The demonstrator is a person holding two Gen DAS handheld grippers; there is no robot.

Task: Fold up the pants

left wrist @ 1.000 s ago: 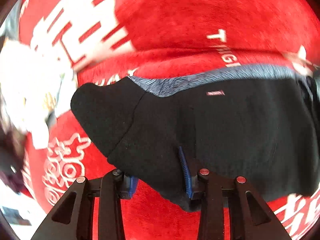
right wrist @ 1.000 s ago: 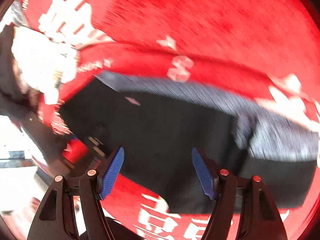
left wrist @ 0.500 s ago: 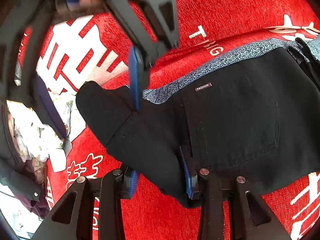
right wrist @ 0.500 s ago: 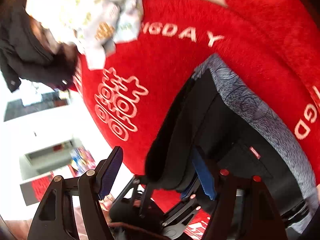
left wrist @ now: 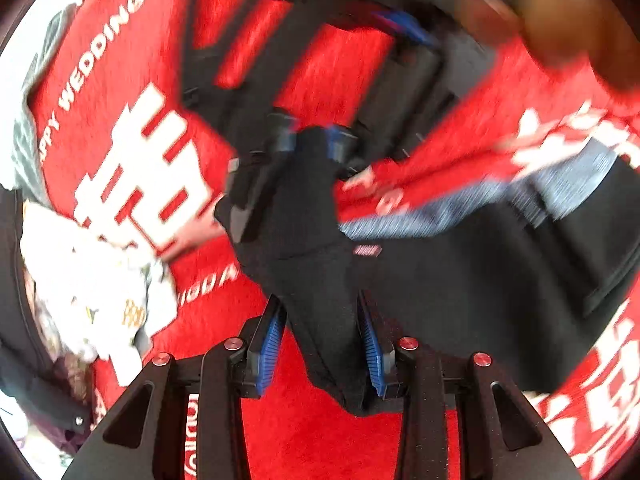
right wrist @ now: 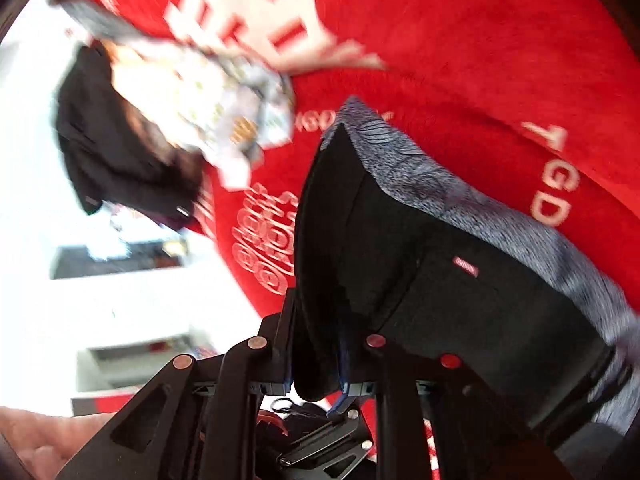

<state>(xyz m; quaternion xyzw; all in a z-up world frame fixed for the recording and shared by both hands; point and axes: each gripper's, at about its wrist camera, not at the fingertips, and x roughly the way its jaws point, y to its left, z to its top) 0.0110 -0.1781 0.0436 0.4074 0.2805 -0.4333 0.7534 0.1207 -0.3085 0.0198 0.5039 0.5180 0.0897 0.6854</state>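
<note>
Black pants [left wrist: 460, 280] with a grey patterned waistband [left wrist: 480, 200] lie on a red cloth. My left gripper [left wrist: 320, 344] is shut on a raised fold of the black fabric near the waist corner. My right gripper [right wrist: 316, 360] is shut on the same corner of the pants [right wrist: 400, 260]; it also shows in the left wrist view [left wrist: 312, 144], pinching the far end of the fold. The waistband [right wrist: 440, 196] runs to the right in the right wrist view. The fold is lifted off the cloth between the two grippers.
The red cloth [left wrist: 140, 80] has white lettering. A crumpled white patterned garment [left wrist: 100, 280] lies to the left, also in the right wrist view [right wrist: 224, 108]. A dark garment [right wrist: 112, 152] sits beside it at the cloth's edge. A hand [left wrist: 580, 20] shows top right.
My right gripper has closed on the pants corner that it straddled half a second ago. Both grippers have lifted the fold, and both views are blurred with motion.
</note>
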